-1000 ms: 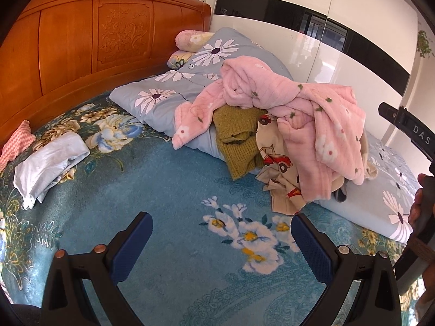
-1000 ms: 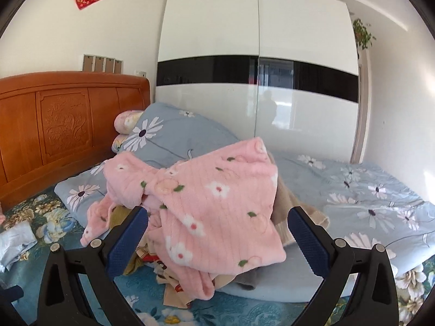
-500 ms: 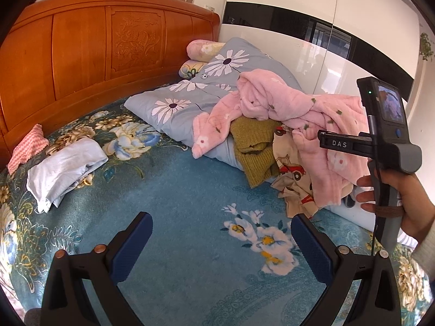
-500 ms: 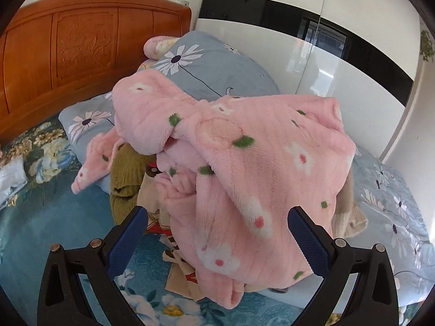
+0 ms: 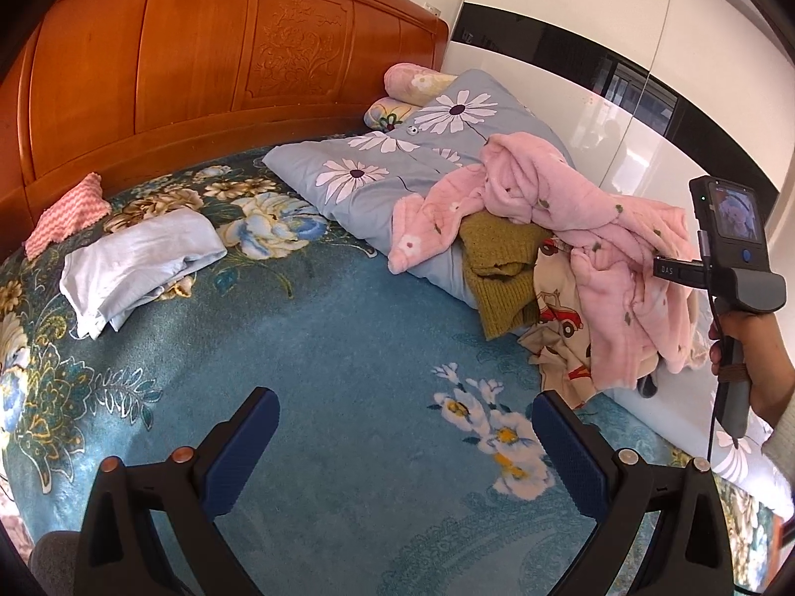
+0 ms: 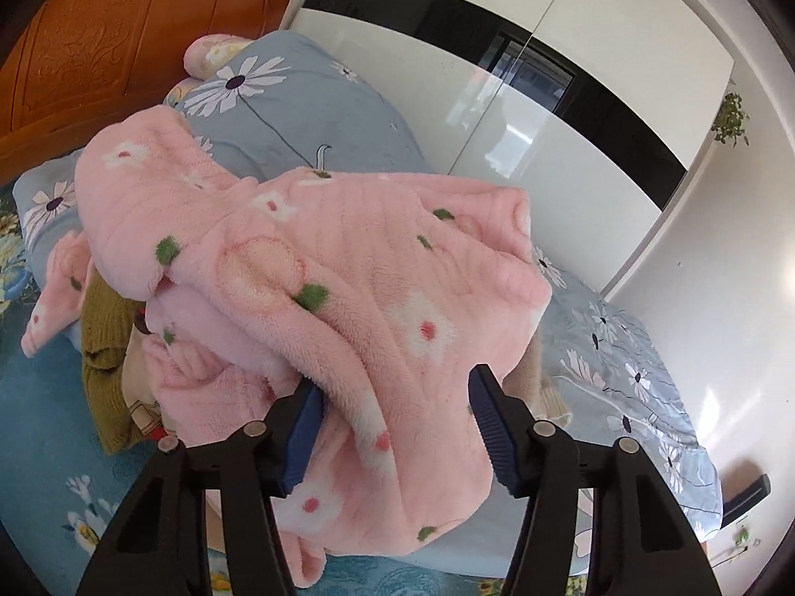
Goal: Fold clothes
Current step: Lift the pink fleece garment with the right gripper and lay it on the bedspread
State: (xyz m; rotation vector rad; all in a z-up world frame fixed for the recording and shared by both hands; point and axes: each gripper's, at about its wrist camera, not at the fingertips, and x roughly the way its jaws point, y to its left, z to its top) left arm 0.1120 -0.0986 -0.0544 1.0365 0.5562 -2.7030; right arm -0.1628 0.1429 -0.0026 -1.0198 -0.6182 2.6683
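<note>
1. On the blue floral bedspread (image 5: pixel 348 347), a heap of clothes leans against the grey daisy quilt (image 5: pixel 397 159): a pink fleece garment (image 6: pixel 348 273) on top, an olive knit (image 5: pixel 502 273) and a car-print cloth (image 5: pixel 561 308) beneath.
2. Right gripper (image 6: pixel 392 422) is closing, a fold of the pink fleece between its blue pads, the right-hand pad not yet pressing.
3. Left gripper (image 5: pixel 405 447) hangs wide apart over bare bedspread, grasping nothing.
4. A folded pale-blue garment (image 5: pixel 139 263) lies well apart, near the wooden headboard (image 5: pixel 198 49).
</note>
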